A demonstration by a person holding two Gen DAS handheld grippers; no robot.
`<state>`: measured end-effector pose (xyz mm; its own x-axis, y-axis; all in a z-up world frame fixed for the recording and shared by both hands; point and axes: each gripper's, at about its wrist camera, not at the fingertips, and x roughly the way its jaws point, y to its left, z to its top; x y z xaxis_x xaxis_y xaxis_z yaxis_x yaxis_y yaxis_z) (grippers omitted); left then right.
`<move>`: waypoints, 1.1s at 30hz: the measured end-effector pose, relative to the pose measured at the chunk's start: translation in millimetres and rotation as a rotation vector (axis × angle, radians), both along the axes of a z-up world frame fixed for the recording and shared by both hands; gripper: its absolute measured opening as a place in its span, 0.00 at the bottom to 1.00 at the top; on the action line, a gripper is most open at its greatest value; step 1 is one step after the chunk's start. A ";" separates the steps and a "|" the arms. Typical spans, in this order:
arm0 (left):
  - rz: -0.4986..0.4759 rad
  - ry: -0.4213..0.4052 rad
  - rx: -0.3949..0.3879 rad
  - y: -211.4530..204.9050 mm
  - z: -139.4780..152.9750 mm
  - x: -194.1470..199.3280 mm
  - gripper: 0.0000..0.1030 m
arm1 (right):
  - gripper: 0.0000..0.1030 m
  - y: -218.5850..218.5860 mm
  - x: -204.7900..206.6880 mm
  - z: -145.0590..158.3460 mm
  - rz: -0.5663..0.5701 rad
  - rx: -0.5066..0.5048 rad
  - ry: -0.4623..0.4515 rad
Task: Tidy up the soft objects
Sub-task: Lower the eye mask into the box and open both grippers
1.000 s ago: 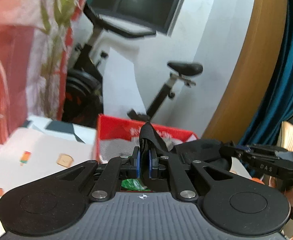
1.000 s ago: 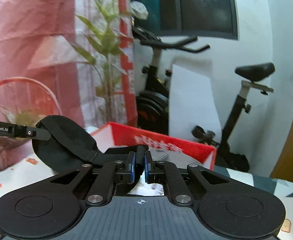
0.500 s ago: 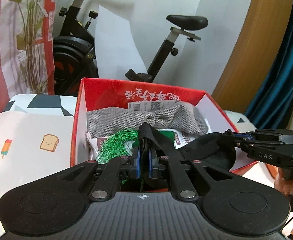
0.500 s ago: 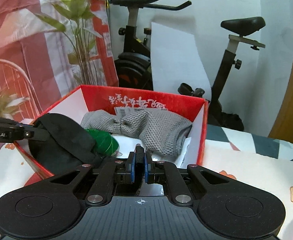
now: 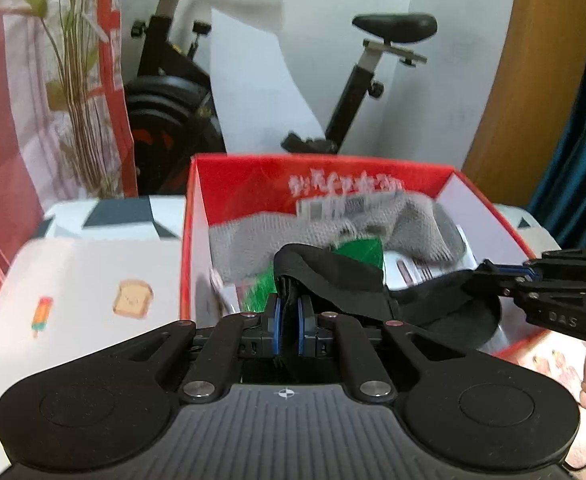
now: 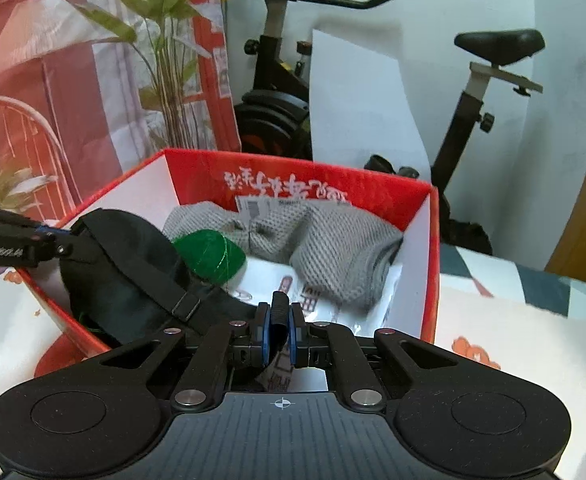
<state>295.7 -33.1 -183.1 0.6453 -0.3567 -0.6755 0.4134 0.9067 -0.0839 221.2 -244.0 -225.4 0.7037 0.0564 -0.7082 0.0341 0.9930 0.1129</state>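
Black cap stretched over near side of red box, low inside rim. Left hand-held gripper clamped narrow on cap's strap; right hand-held gripper clamped narrow on opposite black fabric edge. Cap dark, limp, strap buckle showing. Beneath: grey knit piece, green mesh ball. Box sits on patterned worktop.

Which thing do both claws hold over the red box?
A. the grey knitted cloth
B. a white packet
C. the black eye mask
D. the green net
C: the left claw and the right claw are each shut on a part of the black eye mask, held above the red box.
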 end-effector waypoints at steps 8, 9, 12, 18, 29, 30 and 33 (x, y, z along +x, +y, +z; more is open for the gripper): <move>-0.051 0.019 0.015 -1.6 3.7 -10.6 0.32 | 0.13 -5.6 -8.6 3.9 -0.047 -0.030 0.016; -0.044 0.011 0.020 -1.1 4.5 -11.1 0.33 | 0.13 -5.4 -10.3 5.3 -0.049 -0.035 0.014; -0.030 -0.013 0.019 2.6 9.5 -14.1 0.34 | 0.19 -4.1 -16.8 9.4 -0.053 -0.054 -0.002; -0.004 -0.061 0.025 8.4 21.8 -23.1 0.34 | 0.31 -1.9 -34.6 19.6 -0.091 -0.053 -0.049; 0.008 -0.065 -0.069 32.7 21.7 -71.6 0.34 | 0.33 10.7 -90.4 31.8 -0.087 0.011 -0.143; 0.007 -0.056 -0.069 34.6 18.5 -75.9 0.34 | 0.33 12.2 -94.9 31.5 -0.087 0.016 -0.145; 0.005 -0.019 -0.067 39.2 6.5 -86.0 0.34 | 0.33 16.8 -107.4 31.5 -0.080 0.022 -0.148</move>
<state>209.8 6.1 -176.6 0.6594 -0.3975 -0.6381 0.4110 0.9013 -0.1368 113.7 -227.2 -193.9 0.8034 0.0100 -0.5954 0.0945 0.9850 0.1441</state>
